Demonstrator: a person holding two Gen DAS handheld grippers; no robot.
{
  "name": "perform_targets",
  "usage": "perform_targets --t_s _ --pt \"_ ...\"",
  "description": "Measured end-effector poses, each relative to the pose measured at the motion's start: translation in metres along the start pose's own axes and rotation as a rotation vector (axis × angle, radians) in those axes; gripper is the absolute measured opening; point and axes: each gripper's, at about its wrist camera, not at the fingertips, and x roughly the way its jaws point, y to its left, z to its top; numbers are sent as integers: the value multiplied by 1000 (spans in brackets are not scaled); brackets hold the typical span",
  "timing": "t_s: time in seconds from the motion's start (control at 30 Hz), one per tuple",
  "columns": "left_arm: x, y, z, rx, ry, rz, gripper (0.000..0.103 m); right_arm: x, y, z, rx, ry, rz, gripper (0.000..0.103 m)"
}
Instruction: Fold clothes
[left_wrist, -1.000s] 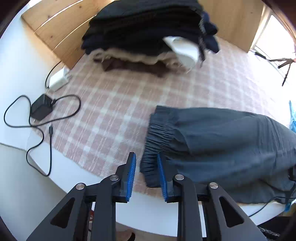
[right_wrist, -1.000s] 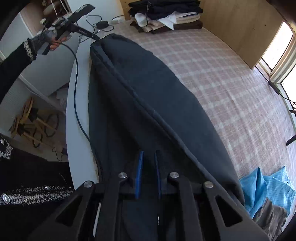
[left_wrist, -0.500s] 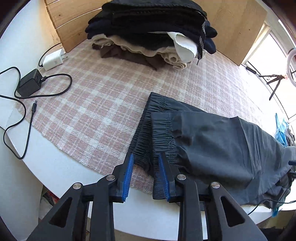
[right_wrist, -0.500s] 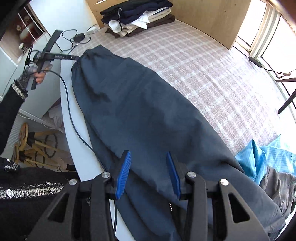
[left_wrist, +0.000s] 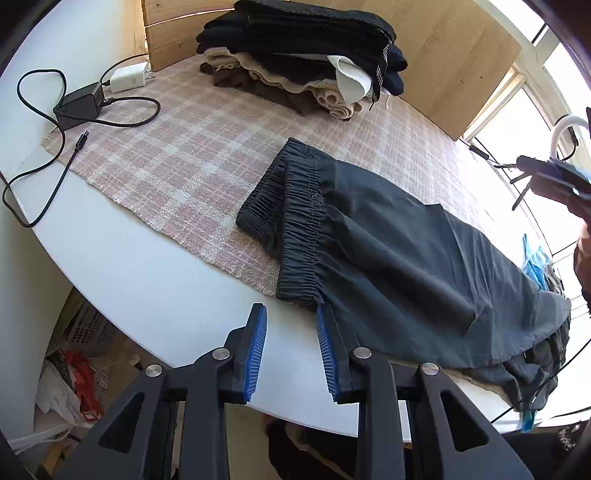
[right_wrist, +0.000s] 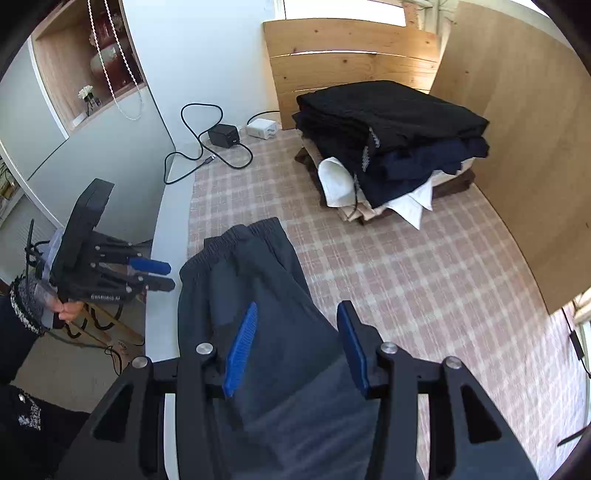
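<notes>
Dark grey trousers (left_wrist: 399, 254) lie folded lengthwise on the pink checked cloth (left_wrist: 177, 147), elastic waistband (left_wrist: 299, 229) toward the left, legs hanging over the table's right edge. My left gripper (left_wrist: 291, 332) is open and empty just in front of the waistband's near corner, over the white table edge. My right gripper (right_wrist: 295, 332) is open and empty above the trousers (right_wrist: 258, 295), looking along them toward the waistband. The left gripper also shows in the right wrist view (right_wrist: 155, 275), held in a hand at the left.
A stack of folded dark and beige clothes (left_wrist: 306, 70) sits at the back against wooden panels (right_wrist: 332, 51). Two chargers with black cables (left_wrist: 81, 103) lie at the back left. Blue clothing (left_wrist: 535, 266) lies at the far right. The table edge (left_wrist: 155, 302) is close.
Both grippers pulled back and rose from the trousers. The right gripper was shut a second ago, opened, then swung to face the waistband. The left jaws opened wider. The trousers now lie still.
</notes>
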Motion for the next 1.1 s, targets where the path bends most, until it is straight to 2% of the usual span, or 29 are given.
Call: perform_targets --t_s 0.07,0.2,0.33,0.37,0.4,0.43,0.5,0.7,0.77,0.83,0.93,0.97,1.0,1.03,1.1 --pt "7 -1 0 -18 1 -8 27 48 7 32 -32 37 46 45" --pt "12 4 5 -14 -4 -18 31 126 29 56 -125 165 94 45" --pt "5 3 12 24 -25 -35 31 154 40 49 -214 241 103 42" --pt "4 2 14 34 -30 -39 29 155 39 47 -207 247 112 36" --pt "2 2 15 43 -35 -43 18 155 37 44 -196 256 128 12" --pt "0 2 17 53 -40 -47 13 154 35 42 -185 265 143 7" --pt "-3 1 20 72 -51 -55 8 140 34 41 -182 226 137 6" --pt "-13 0 30 129 -82 -80 7 99 27 49 -150 137 111 5" --pt "-14 -2 34 153 -83 -77 7 99 25 53 -149 154 81 6" --pt "-14 -5 39 178 -82 -72 6 112 22 52 -163 212 65 13" --pt "0 -7 41 206 -55 -35 6 124 20 49 -167 207 60 16" --pt "5 -4 44 207 -45 -29 6 129 20 49 -162 215 65 16" --pt "10 -2 47 208 -34 -25 6 133 20 50 -157 216 64 6" --pt "11 1 48 210 -33 -20 6 136 20 51 -155 217 66 2" --pt "13 4 51 217 -27 -6 6 141 21 55 -150 209 50 2"
